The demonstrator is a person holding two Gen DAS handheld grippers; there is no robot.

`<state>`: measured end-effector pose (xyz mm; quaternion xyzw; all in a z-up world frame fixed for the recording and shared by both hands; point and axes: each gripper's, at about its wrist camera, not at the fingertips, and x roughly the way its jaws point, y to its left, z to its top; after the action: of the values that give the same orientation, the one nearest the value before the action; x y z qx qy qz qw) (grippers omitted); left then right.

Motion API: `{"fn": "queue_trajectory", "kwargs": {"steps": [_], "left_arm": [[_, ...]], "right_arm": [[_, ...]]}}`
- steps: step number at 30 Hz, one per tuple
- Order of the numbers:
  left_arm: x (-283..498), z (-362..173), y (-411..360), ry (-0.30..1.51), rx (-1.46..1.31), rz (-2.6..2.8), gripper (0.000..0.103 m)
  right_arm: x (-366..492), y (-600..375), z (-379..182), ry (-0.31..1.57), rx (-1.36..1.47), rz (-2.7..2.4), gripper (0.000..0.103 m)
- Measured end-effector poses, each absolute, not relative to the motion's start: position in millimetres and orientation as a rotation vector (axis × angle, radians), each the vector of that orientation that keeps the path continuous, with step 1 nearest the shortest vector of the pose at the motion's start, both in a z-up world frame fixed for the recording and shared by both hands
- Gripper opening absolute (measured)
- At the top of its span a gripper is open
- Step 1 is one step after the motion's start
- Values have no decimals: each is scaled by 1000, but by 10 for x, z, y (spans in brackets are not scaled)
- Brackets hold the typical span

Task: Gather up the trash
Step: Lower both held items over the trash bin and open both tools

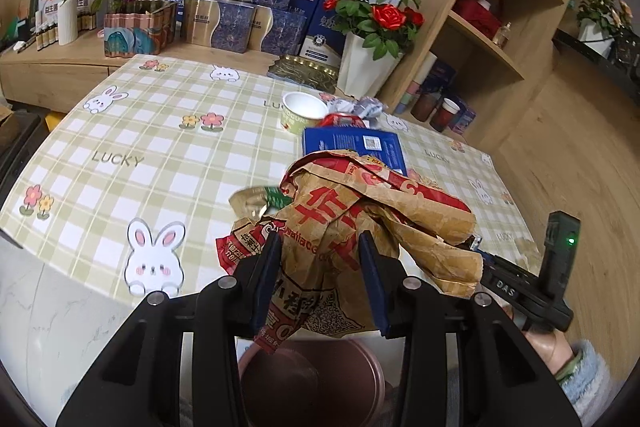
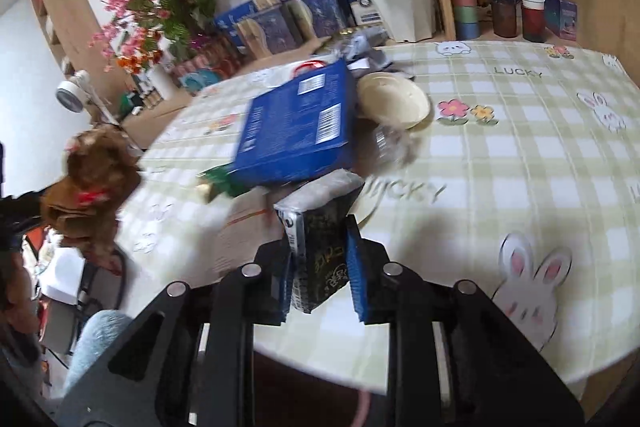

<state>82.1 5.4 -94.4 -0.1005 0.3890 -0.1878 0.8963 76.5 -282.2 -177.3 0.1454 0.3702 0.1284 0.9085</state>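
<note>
While the checked tablecloth (image 1: 132, 131) lay bare across the left of the left wrist view, the trash crowded its centre and right, near the table's rounded near edge. The left gripper (image 1: 320, 259), low in the frame, reached forward past that edge, its jaws clamped on a crumpled brown paper bag (image 1: 360, 219) above a dark-red bin (image 1: 312, 383) at the bottom. Beyond the bag lay a blue box (image 1: 352, 145) and a paper bowl (image 1: 304, 111). In the right wrist view, the right gripper (image 2: 318, 247) pinched a black carton (image 2: 320, 247) upright at centre, just below the blue box (image 2: 296, 131).
</note>
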Motion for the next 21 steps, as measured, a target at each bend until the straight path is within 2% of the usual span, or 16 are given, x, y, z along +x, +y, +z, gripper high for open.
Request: {"fn": "queue_trajectory", "kwargs": {"steps": [8, 18, 21], "left_arm": [[305, -1054, 123, 805, -193, -405, 39], [-163, -1238, 243, 816, -196, -390, 39], [-208, -1272, 275, 821, -202, -380, 39]], "right_arm": [[103, -2452, -1860, 783, 290, 312, 26], [-334, -2082, -2279, 901, 255, 332, 26], [-357, -2015, -2282, 906, 236, 331, 32]]}}
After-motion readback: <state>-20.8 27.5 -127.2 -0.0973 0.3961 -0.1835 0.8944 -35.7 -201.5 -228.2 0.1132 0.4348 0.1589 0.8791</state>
